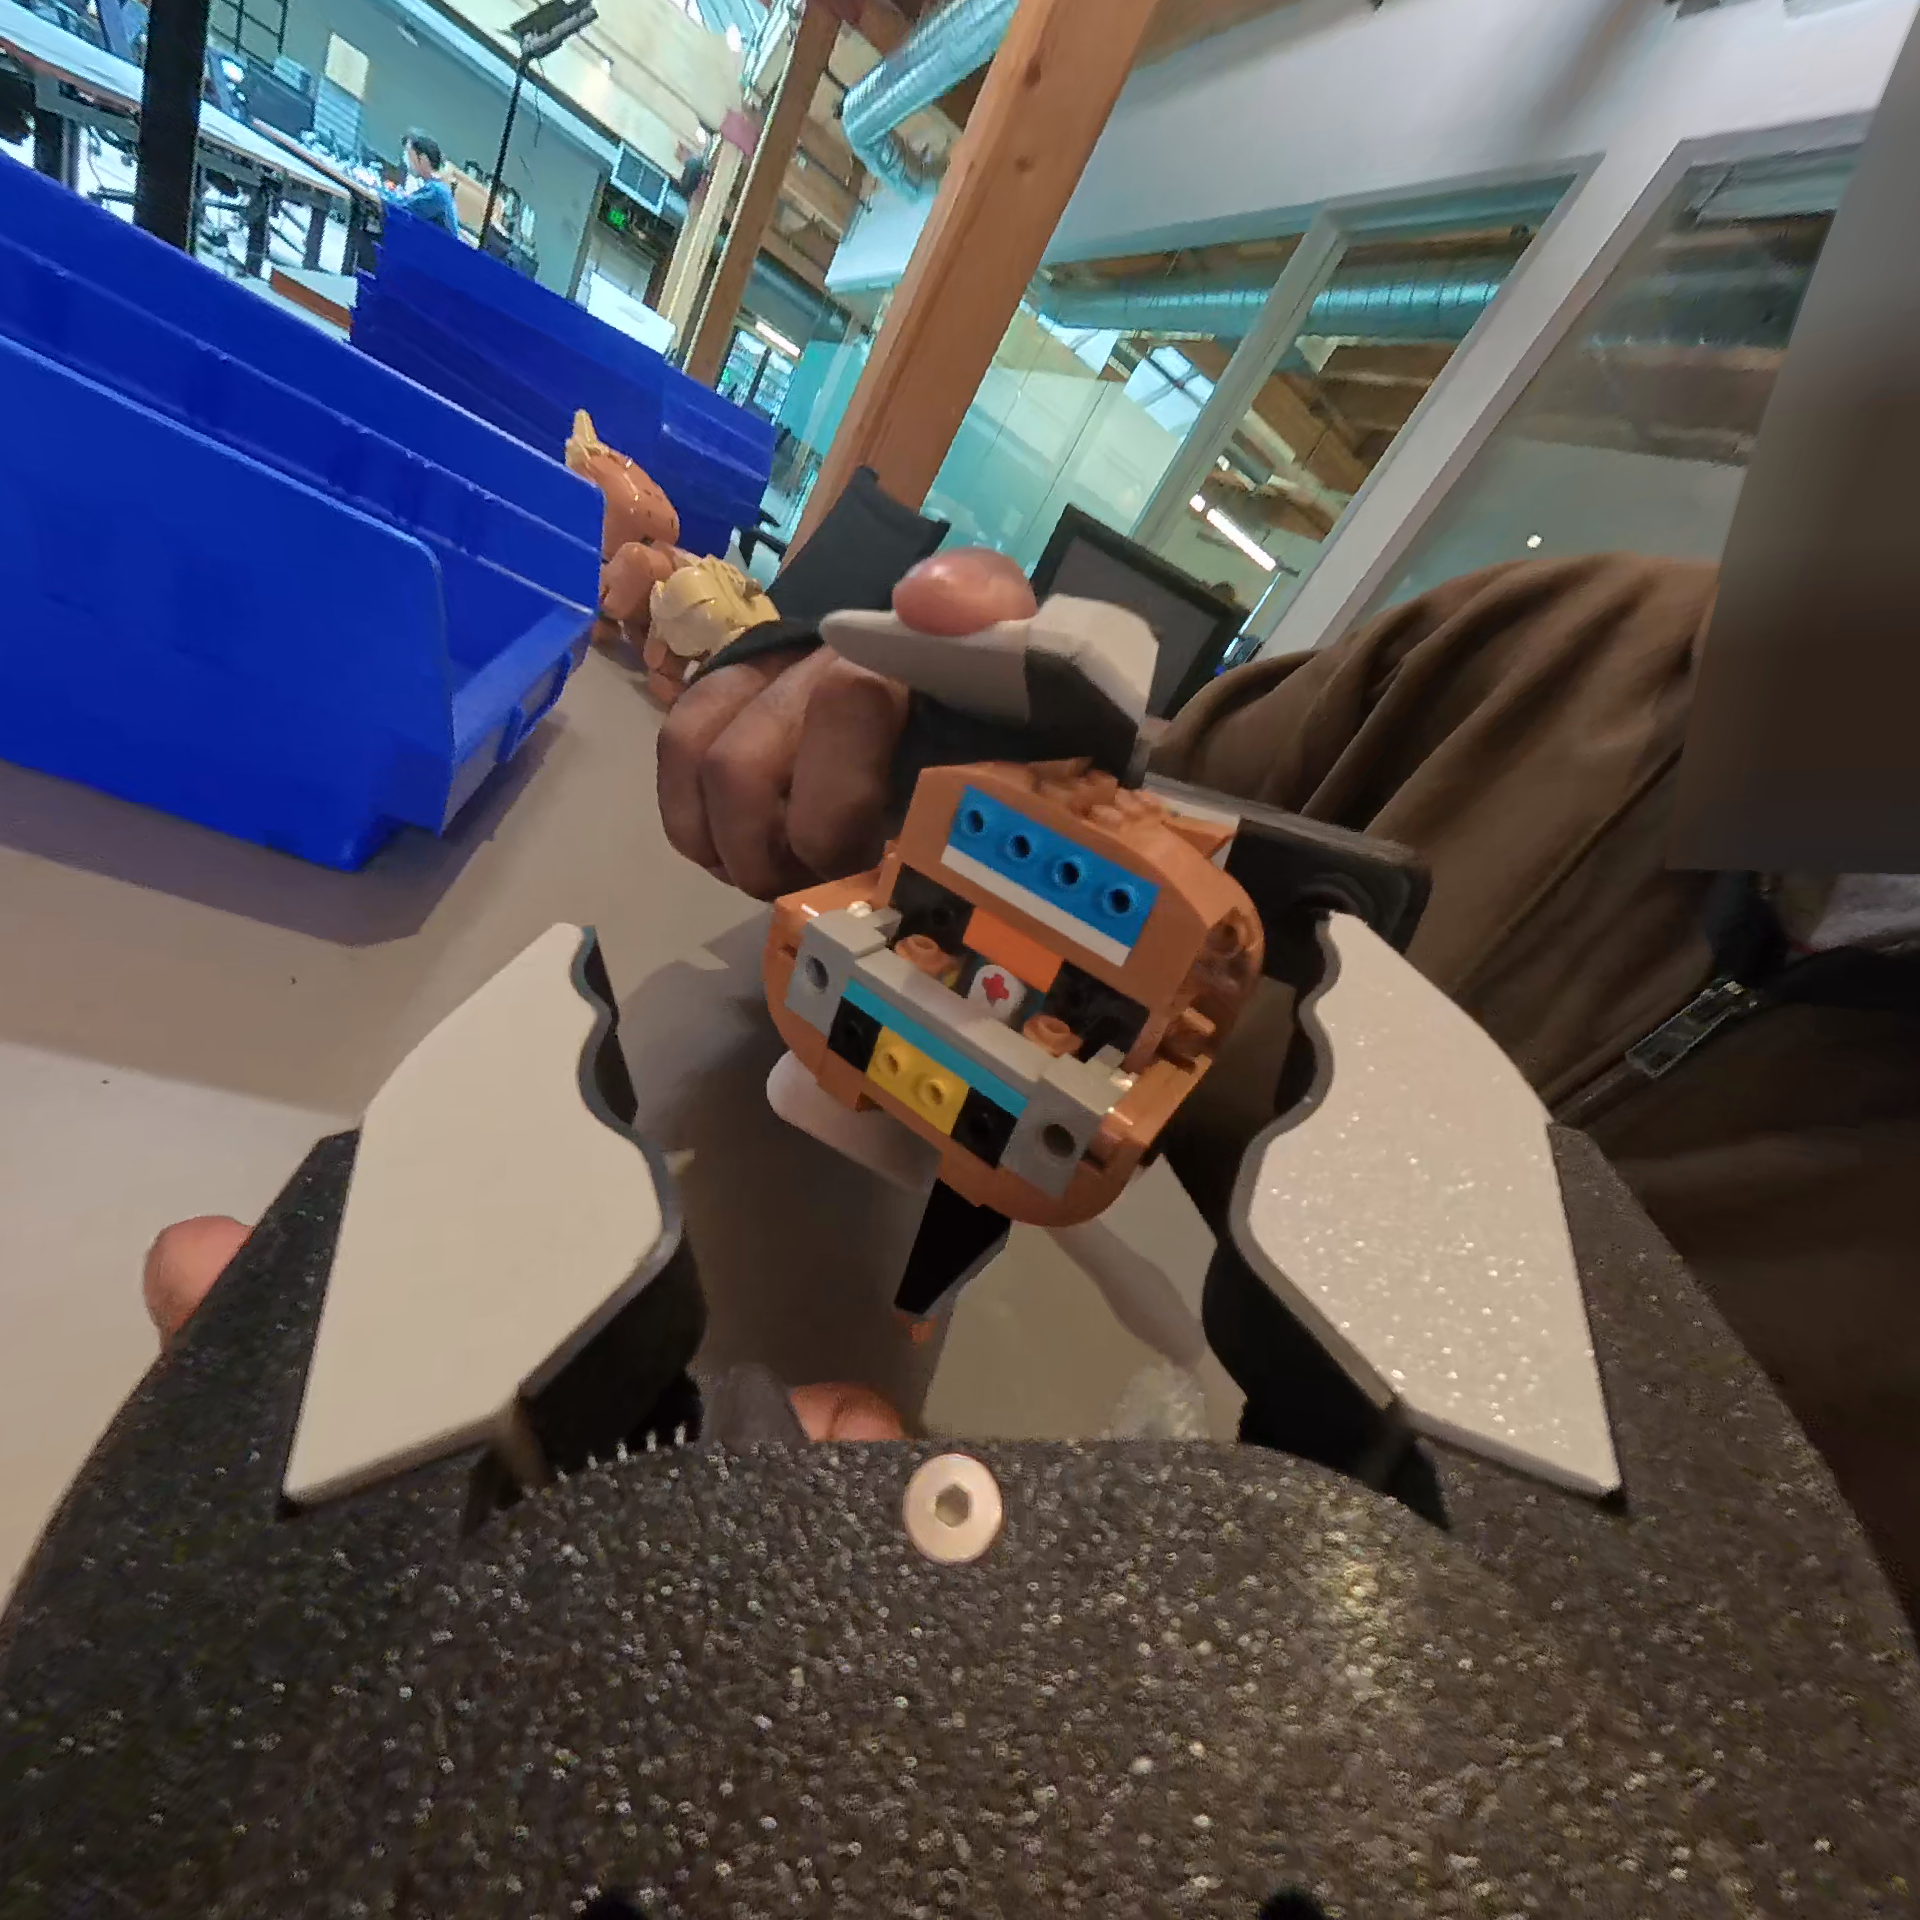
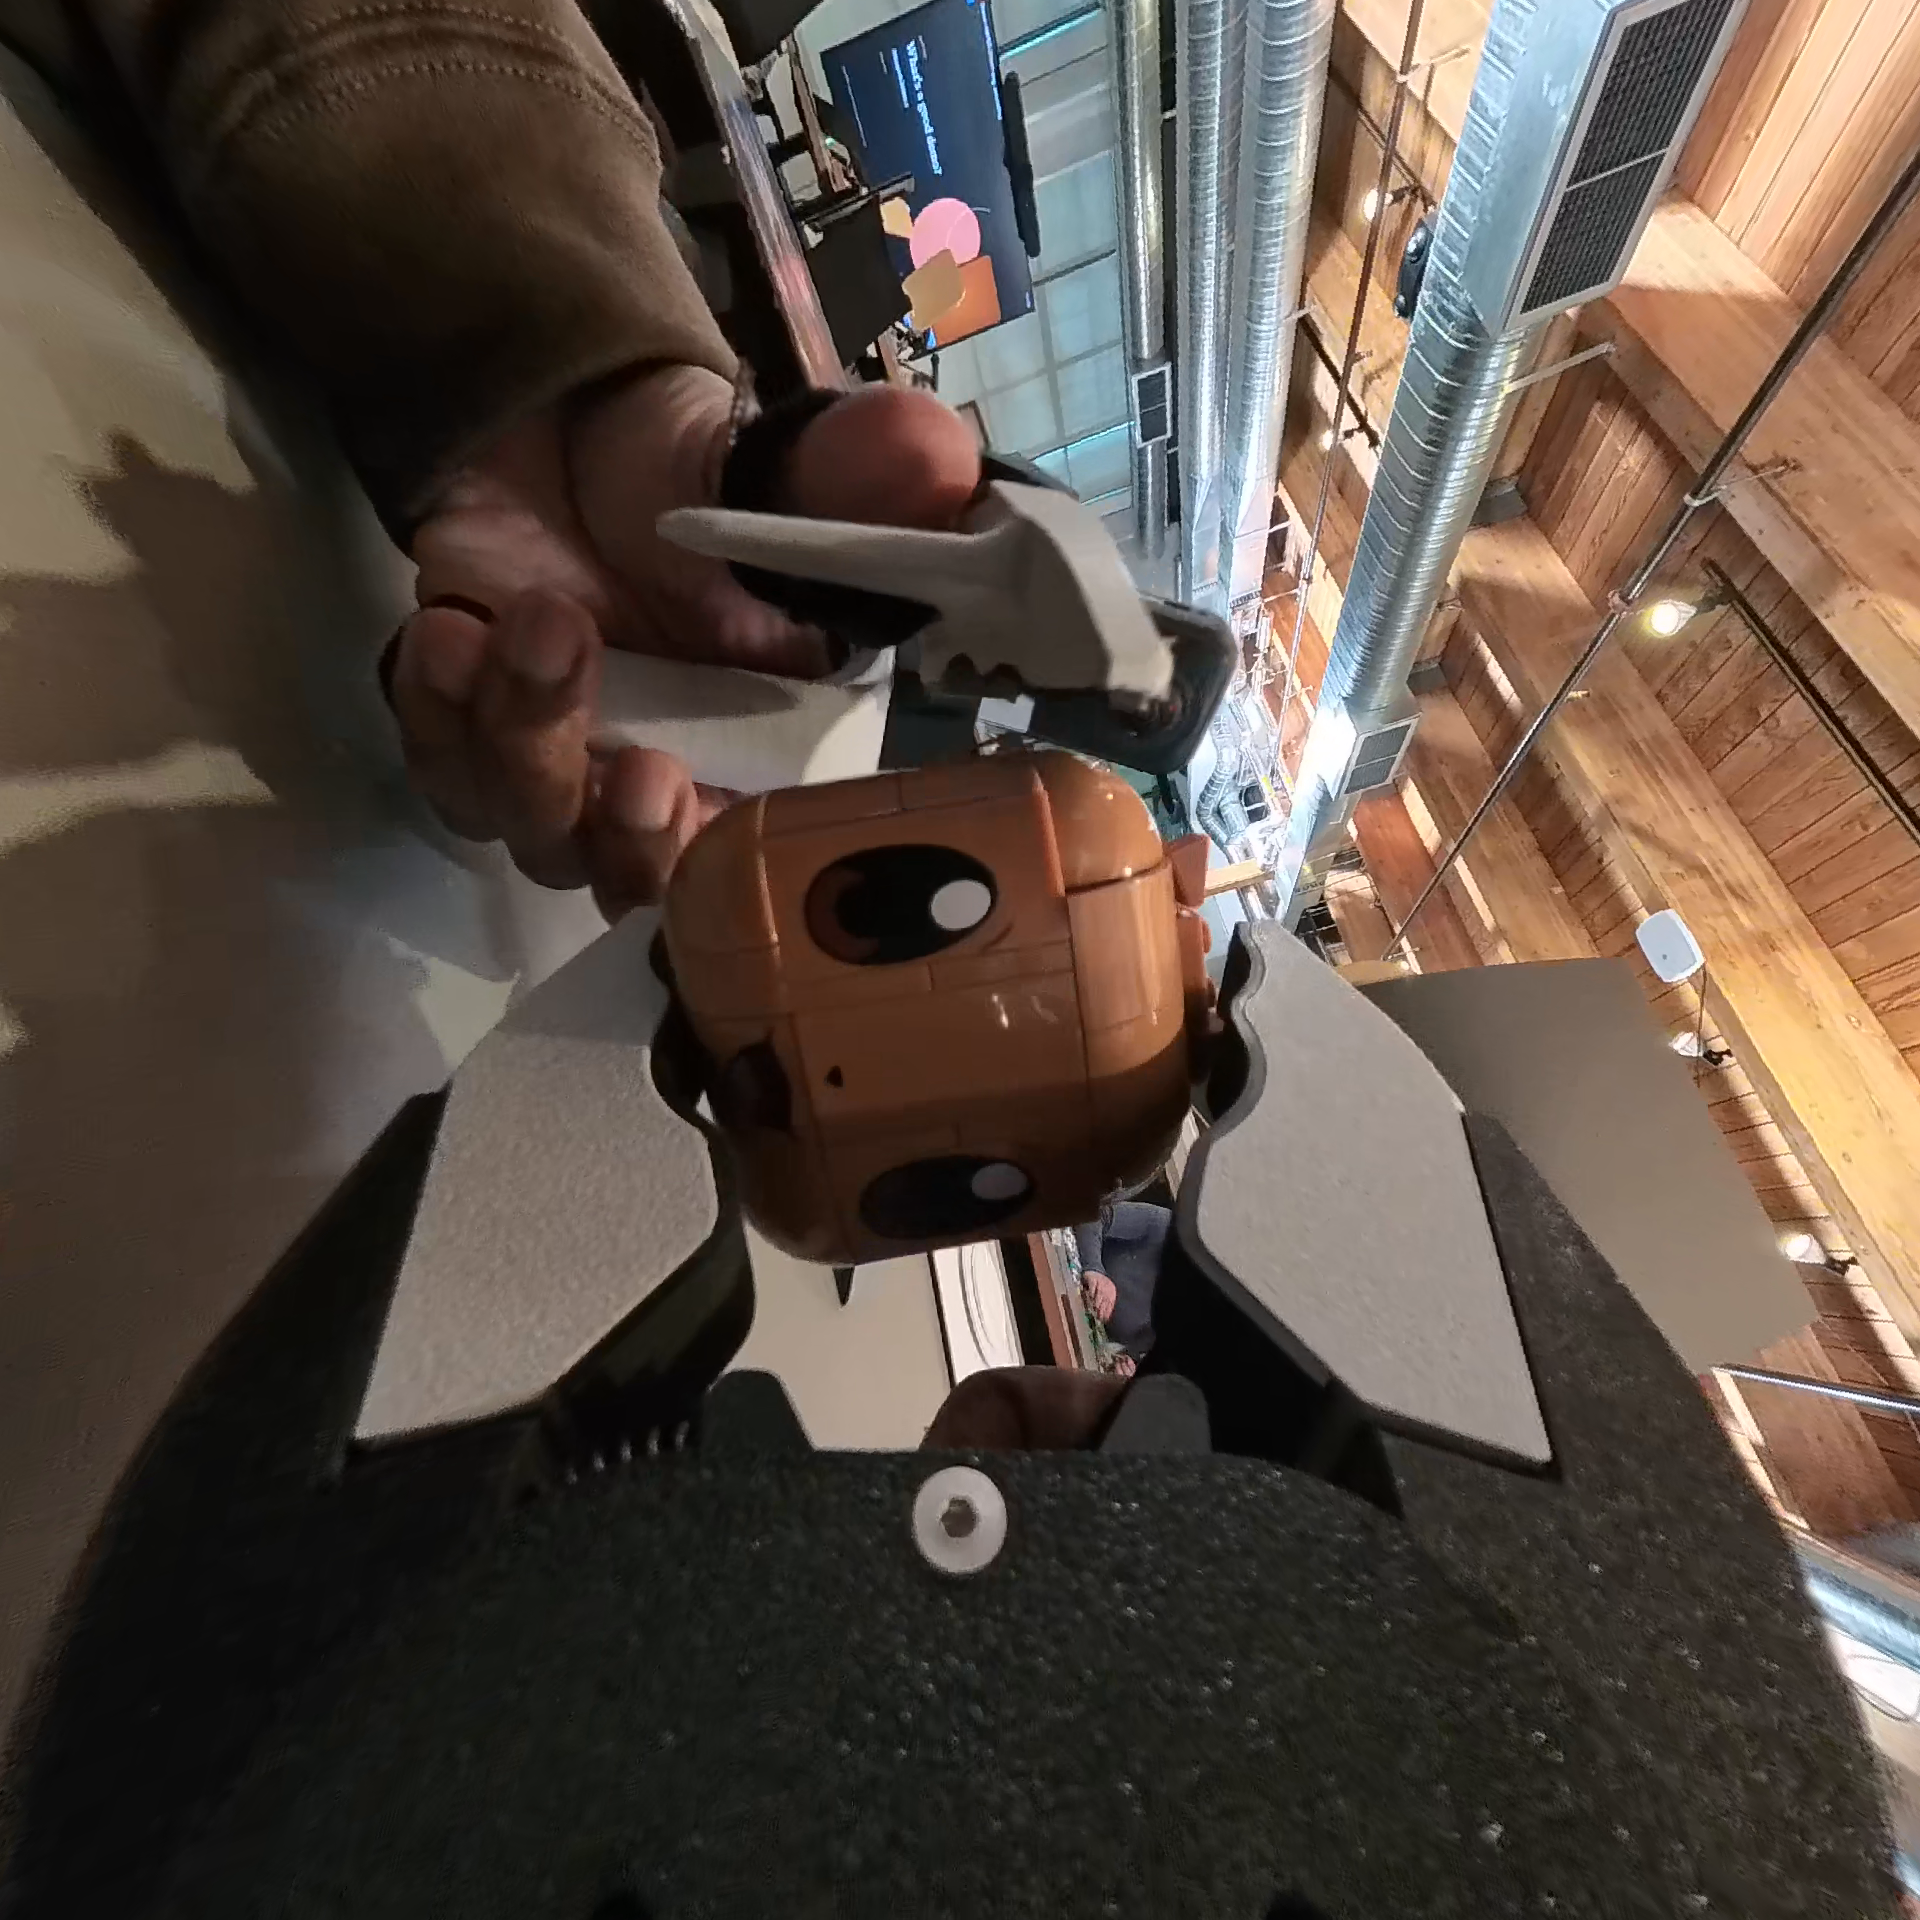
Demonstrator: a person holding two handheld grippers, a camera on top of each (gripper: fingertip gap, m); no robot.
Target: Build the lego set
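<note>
While my right tongs [image 2: 940,1023] clamp the brown lego head [image 2: 935,1008] aloft above the counter [image 1: 156,997], its open studded back [image 1: 1003,997] turned toward my left tongs [image 1: 961,1049], which gape wide and empty, presumably to add parts.

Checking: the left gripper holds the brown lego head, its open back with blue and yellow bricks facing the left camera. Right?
No: the right gripper holds the brown lego head, clamped between its jaws in the right wrist view. The left gripper is open and empty. The open back with blue bricks and yellow bricks does face the left camera.
</note>
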